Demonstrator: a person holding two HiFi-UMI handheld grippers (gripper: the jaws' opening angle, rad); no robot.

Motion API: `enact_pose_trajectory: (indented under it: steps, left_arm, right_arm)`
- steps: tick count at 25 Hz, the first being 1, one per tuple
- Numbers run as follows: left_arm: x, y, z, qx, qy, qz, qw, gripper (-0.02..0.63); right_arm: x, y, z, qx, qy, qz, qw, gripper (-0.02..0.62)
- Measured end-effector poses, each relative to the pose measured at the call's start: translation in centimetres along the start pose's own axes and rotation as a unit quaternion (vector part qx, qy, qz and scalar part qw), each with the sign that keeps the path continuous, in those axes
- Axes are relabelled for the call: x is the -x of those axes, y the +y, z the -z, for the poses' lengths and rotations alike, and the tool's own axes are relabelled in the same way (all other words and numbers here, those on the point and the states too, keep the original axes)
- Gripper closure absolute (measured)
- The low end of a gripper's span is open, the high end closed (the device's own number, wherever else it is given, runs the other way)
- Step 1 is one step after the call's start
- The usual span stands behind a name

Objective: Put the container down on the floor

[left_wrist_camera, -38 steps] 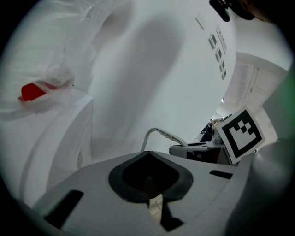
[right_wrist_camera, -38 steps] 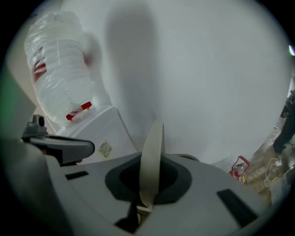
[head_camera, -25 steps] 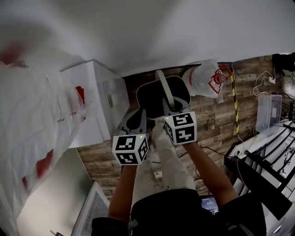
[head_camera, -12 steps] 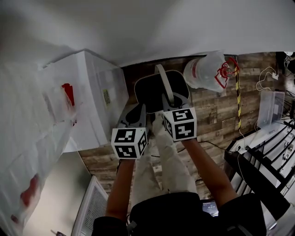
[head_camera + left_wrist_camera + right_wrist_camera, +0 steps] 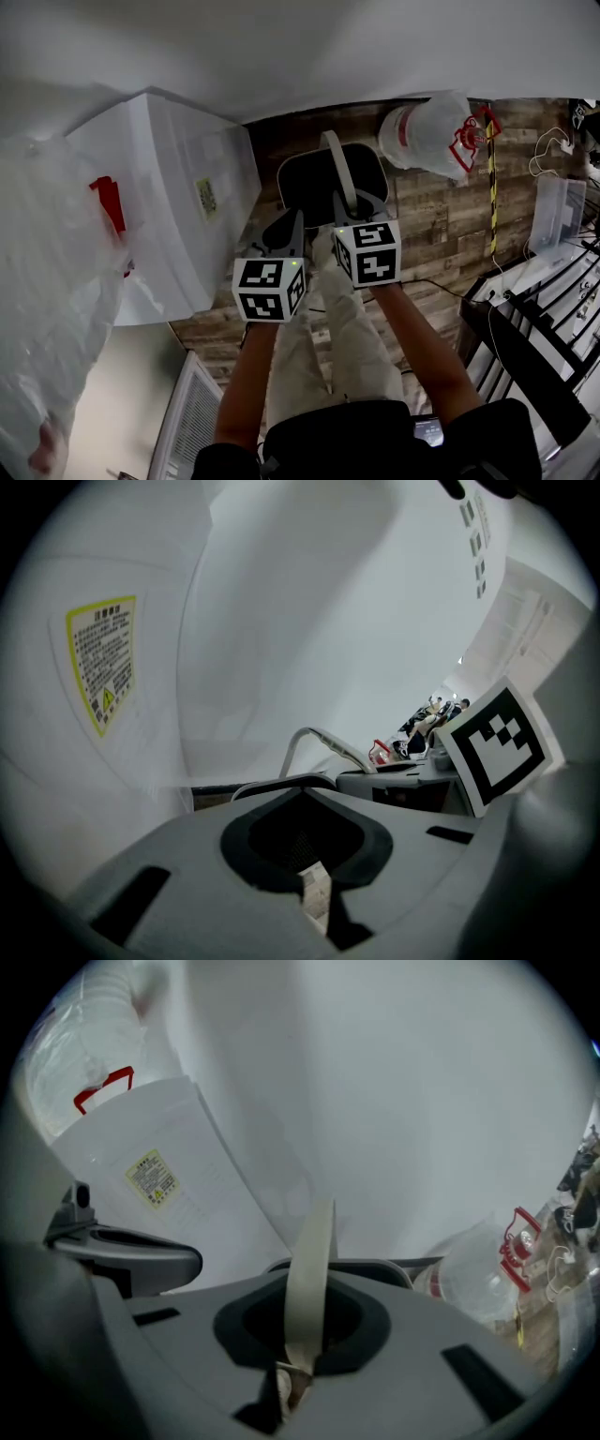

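Container (image 5: 314,192), a dark round tub with a grey rim and a pale hoop handle (image 5: 339,178), sits low over the wooden floor (image 5: 441,234), at the floor's edge along the white wall (image 5: 281,47). It lies between a white storage box (image 5: 178,187) on the left and a clear plastic bag with red print (image 5: 427,136) on the right. Whether its base touches the boards I cannot tell, because the tub hides its own underside. The handle stands upright rather than flopped to the rim, which suggests the weight hangs from it. The right hand-held gripper (image 5: 352,204) pinches that handle: in the right gripper view the pale band runs straight down into the jaws, which are pressed together on it. Holding at the top of the hoop keeps the tub level as it goes down. The left hand-held gripper (image 5: 281,236) is just beside the tub's near rim. In the left gripper view its jaws are pressed together with only a thin slit, floor shows through the slit, and nothing sits between them. It seems placed to steady the tub against swinging rather than to carry it. Both grippers point steeply down, ahead of the person's legs, which fits a set-down in the free strip of floor by the wall.
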State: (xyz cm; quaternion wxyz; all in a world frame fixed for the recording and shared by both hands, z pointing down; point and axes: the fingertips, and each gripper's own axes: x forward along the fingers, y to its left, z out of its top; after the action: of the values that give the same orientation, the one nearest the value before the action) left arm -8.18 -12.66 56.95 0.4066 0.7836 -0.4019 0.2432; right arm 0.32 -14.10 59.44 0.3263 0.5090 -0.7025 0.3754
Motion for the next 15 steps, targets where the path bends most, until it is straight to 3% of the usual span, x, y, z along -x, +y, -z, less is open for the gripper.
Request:
enact_pose_trajectory:
  steps: [15]
  left_arm:
    - [-3.3, 1.3, 4.5, 0.021, 0.027, 0.003, 0.9994, 0.591]
  right_arm:
    - [-4.1, -1.5, 5.0, -0.011, 0.035, 0.008, 0.999, 0.565]
